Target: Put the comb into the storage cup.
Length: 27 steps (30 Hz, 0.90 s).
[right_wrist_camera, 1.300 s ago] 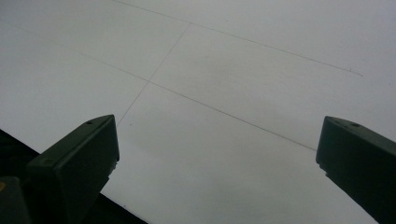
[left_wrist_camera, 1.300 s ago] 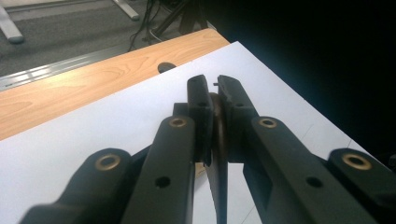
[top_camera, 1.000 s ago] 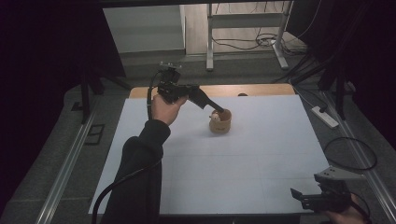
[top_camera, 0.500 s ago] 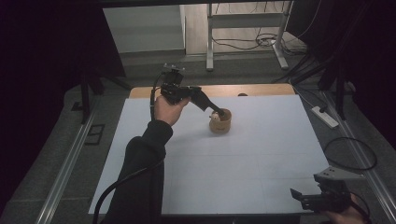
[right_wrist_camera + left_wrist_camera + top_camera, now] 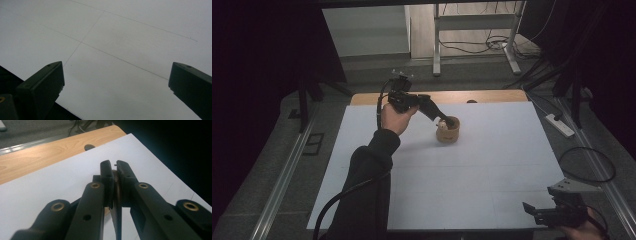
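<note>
A dim room with grey floor and loose cables around a metal stand at twelve o'clock; in the middle stands a wooden tabletop (image 5: 492, 95), mostly covered by a smooth white sheet (image 5: 462, 180) ruled with faint pencil-thin lines. No writing or label is legible anywhere.

Toward twelve o'clock on the sheet sits a small round wooden bowl (image 5: 447, 131), pale tan, with something light inside. The left hand-held gripper (image 5: 443, 119), matte black plastic on a dark-sleeved arm, reaches in from ten o'clock and its tips sit at the bowl's rim. In the left gripper view the two jaws of that left hand-held gripper (image 5: 113, 170) are nearly together, pinching a thin curved brown edge, the bowl's wall; brass-coloured rivets dot the black linkage, a detail the high view is too far off to give.

At five o'clock, off the sheet's corner, the right hand-held gripper (image 5: 532, 210) is held low with a grey three-cornered plate on top. The right gripper view shows its blocky jaws spread wide over bare sheet, gripping nothing.
</note>
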Each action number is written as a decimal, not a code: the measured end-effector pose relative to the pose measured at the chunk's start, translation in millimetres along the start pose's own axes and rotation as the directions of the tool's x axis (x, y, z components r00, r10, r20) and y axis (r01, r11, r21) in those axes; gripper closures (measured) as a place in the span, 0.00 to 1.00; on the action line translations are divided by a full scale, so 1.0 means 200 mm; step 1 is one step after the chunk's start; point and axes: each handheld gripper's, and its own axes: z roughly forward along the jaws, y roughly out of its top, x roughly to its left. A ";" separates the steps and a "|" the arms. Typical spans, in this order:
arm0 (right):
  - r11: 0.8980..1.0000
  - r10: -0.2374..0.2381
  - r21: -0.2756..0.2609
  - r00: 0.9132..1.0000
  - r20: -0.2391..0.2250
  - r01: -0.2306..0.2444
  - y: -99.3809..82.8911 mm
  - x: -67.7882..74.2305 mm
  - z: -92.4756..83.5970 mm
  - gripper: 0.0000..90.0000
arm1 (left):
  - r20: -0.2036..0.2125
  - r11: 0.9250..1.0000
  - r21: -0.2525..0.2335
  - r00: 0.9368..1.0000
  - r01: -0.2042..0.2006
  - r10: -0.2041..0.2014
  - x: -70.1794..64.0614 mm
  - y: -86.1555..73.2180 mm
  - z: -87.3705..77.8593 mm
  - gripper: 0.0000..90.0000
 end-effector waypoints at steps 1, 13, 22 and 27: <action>1.000 0.000 0.000 1.000 -0.001 0.000 0.00 0.00 0.00 0.00 | 0.001 1.000 0.003 1.000 0.001 -0.001 0.00 0.00 0.00 0.93; 1.000 -0.003 0.004 1.000 -0.004 0.003 0.00 0.00 0.00 0.00 | 0.006 1.000 0.018 1.000 0.020 -0.020 0.03 -0.02 0.06 0.93; 1.000 -0.007 0.006 1.000 -0.006 0.007 0.00 0.00 0.00 0.01 | 0.015 0.998 0.017 0.998 0.054 -0.054 0.06 -0.04 0.10 0.92; 1.000 -0.008 0.006 1.000 -0.007 0.008 0.00 0.00 0.00 0.01 | 0.019 0.997 0.002 0.997 0.078 -0.078 0.09 -0.05 0.10 0.92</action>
